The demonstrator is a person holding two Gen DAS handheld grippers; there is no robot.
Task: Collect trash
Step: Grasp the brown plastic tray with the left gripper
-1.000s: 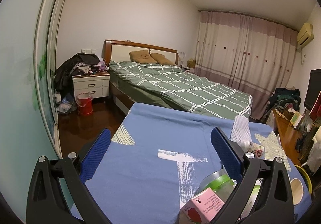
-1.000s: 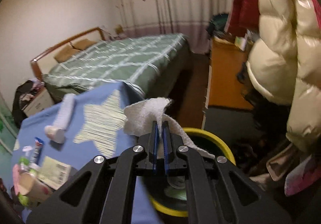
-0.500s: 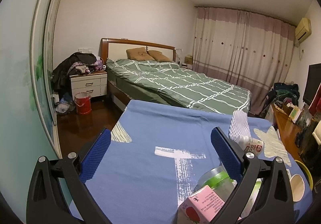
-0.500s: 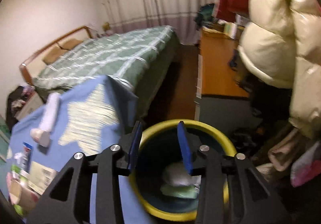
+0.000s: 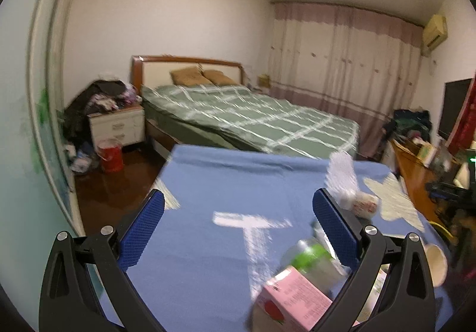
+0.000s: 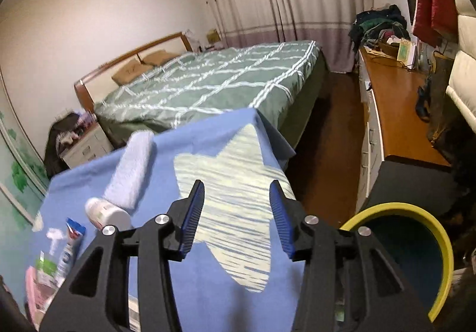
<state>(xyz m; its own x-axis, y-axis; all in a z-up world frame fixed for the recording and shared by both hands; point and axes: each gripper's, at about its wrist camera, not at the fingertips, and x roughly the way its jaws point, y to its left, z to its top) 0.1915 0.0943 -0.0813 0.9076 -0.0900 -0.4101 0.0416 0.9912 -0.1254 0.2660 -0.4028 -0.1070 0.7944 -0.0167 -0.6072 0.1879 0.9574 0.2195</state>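
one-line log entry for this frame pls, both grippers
left gripper: open, empty, over blue cloth | right gripper: open, empty, beside yellow-rimmed bin | bottle in foam sleeve: on cloth

So the trash is all sitting on the blue-covered worktop (image 6: 190, 281). There's a white bottle (image 6: 108, 213) lying on its side with a white foam net sleeve (image 6: 134, 167) pulled over its far end. Near it lies a small tube (image 6: 70, 245) with a red and blue label, flat on the cloth. Closer in, a clear bottle with a green label (image 5: 312, 257) is lying down, a bit blurry, right behind a pink carton (image 5: 293, 300). A paper cup (image 5: 437, 263) is tipped over at the right edge. The bin (image 6: 416, 245), yellow-rimmed and dark inside, stands just past the worktop's right side.
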